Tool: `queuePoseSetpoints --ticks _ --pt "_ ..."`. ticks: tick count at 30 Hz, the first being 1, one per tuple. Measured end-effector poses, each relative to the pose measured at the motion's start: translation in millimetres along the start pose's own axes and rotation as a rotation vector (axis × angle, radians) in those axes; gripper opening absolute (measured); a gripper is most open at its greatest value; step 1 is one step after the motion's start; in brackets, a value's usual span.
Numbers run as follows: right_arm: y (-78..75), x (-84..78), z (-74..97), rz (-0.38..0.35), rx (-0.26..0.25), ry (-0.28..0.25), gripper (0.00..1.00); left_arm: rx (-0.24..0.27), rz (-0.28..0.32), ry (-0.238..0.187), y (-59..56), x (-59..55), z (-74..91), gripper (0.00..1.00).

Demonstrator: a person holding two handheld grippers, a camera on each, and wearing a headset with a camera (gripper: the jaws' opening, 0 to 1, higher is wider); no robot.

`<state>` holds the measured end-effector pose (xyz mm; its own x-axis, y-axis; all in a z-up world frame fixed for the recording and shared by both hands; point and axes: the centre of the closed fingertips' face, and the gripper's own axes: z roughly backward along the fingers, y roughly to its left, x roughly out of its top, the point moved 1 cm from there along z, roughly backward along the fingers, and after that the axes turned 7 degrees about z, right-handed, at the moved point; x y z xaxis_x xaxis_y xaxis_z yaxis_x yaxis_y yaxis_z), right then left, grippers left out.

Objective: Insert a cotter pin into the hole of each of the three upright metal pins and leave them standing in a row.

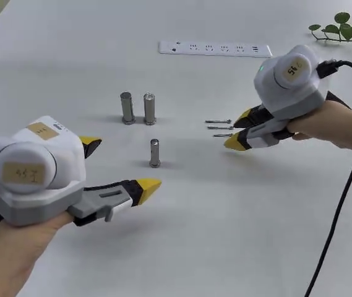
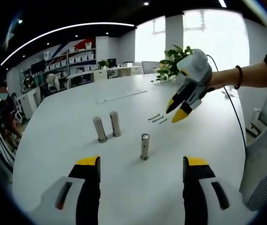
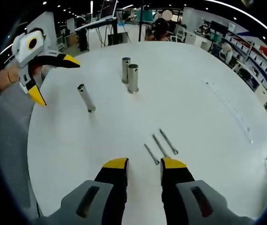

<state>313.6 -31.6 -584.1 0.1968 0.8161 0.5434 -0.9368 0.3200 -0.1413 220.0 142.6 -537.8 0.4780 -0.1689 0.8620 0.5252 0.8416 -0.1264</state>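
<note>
Three upright metal pins stand on the white table: two side by side (image 1: 127, 108) (image 1: 150, 109) and a third (image 1: 154, 153) alone in front of them. Three cotter pins (image 1: 219, 127) lie flat to the right of them, also in the right gripper view as cotter pins (image 3: 160, 146). My right gripper (image 1: 237, 130) hovers just right of the cotter pins, open with a narrow gap, nothing held; its own view has the gripper (image 3: 145, 164) just short of them. My left gripper (image 1: 121, 164) is wide open and empty, left of the lone pin (image 2: 144, 146).
A white power strip (image 1: 216, 48) lies at the table's far side. A green plant (image 1: 343, 28) sits at the back right. A black cable (image 1: 343, 204) trails from the right gripper across the table's right side. Office shelves and desks lie beyond the table.
</note>
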Motion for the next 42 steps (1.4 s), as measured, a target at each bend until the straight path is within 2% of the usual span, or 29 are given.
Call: queuePoseSetpoints --ticks 3,8,14,19,23,31,35,38,42 --pt "-8.0 -1.8 -5.6 0.0 0.018 0.018 0.19 -0.004 0.008 0.003 -0.4 -0.7 1.6 0.68" --pt "-10.7 0.6 -9.5 0.009 0.028 0.036 0.15 0.002 0.017 0.0 -0.7 -0.4 1.9 0.65" --pt "-21.3 -2.3 -16.3 0.038 0.048 0.084 0.08 0.008 0.009 -0.002 0.2 0.5 2.8 0.64" --pt "-18.7 -3.1 -17.9 0.058 0.081 0.112 0.03 0.016 0.015 -0.004 2.4 1.0 3.1 0.63" --pt "-21.5 -5.3 -22.7 0.103 0.101 0.152 0.02 0.017 0.017 -0.009 2.8 2.2 3.0 0.63" --pt "-21.7 -5.1 -24.2 0.151 0.128 0.198 0.01 0.013 0.03 -0.016 3.2 3.5 3.8 0.63" --pt "-19.2 -4.4 -22.6 0.16 0.153 0.216 0.0 0.014 0.031 -0.02 4.3 3.9 4.1 0.62" --pt "-14.5 -5.7 -21.0 0.185 0.191 0.232 0.01 0.014 0.032 -0.019 4.6 3.5 4.1 0.62" --pt "-13.7 -9.0 -21.6 0.225 0.202 0.259 0.01 0.013 0.032 -0.018 4.7 2.9 4.0 0.62"
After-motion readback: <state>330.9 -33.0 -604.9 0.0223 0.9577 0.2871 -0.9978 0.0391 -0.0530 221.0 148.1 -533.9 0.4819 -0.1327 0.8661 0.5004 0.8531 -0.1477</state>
